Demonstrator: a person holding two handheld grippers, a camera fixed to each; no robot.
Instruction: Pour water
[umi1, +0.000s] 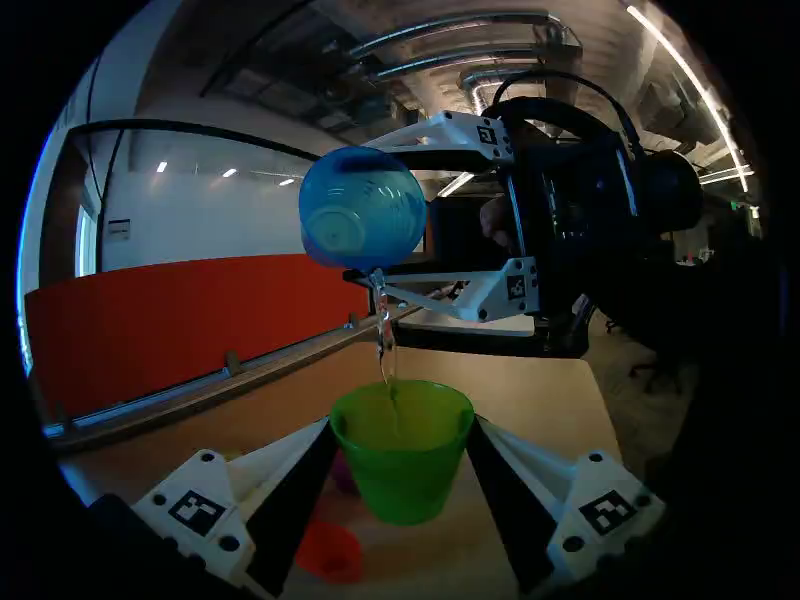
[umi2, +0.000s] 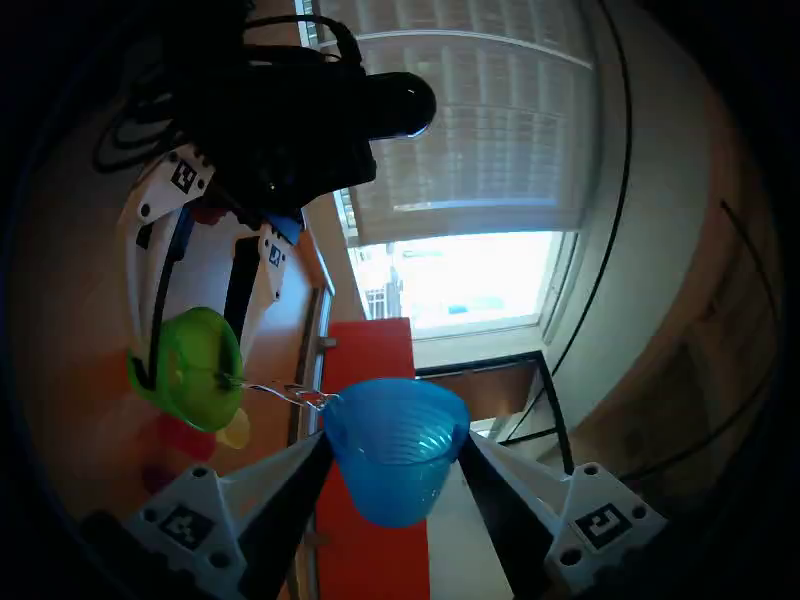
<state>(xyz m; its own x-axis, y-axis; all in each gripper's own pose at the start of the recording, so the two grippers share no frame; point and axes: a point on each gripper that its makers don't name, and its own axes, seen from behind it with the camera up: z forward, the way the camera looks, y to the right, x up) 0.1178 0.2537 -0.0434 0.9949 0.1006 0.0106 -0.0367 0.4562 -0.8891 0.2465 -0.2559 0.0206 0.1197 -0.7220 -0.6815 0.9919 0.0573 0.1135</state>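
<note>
Translucent green plastic sits in the left tongs (umi1: 400, 432). They hold a tapered green cup (umi1: 400, 485) upright, with both fingers pressed against its walls just under the rim, above the pale wooden worktop (umi1: 530, 385). Above it, the right tongs (umi1: 365, 212) clamp a blue cup (umi1: 362, 205) of the same smooth, see-through plastic, tipped well over. In the left gripper view we see its round base and faintly ribbed wall, while its mouth is turned away from us.

From its lowest lip the water (umi1: 385, 340) falls as a thin, glassy, twisting thread into the mouth of the green cup. In the right gripper view the same thread runs from the blue rim across to the green one. We cannot make out how high the water stands in either cup.

The hand (umi1: 495, 222) holding the right tongs is almost wholly hidden behind their black body and looped cables. A purple object (umi1: 343, 472) is mostly covered by the green cup and a left finger, so we cannot tell its shape. A small orange cup (umi1: 328, 550) stands on the worktop below, cut off by the finger in front of it. In the right gripper view a yellow object (umi2: 236, 430) peeks out beside the green cup, too blurred to identify.

Behind the worktop runs a matte red partition (umi1: 180, 320), with round metal pipes (umi1: 450, 45) along the ceiling.
</note>
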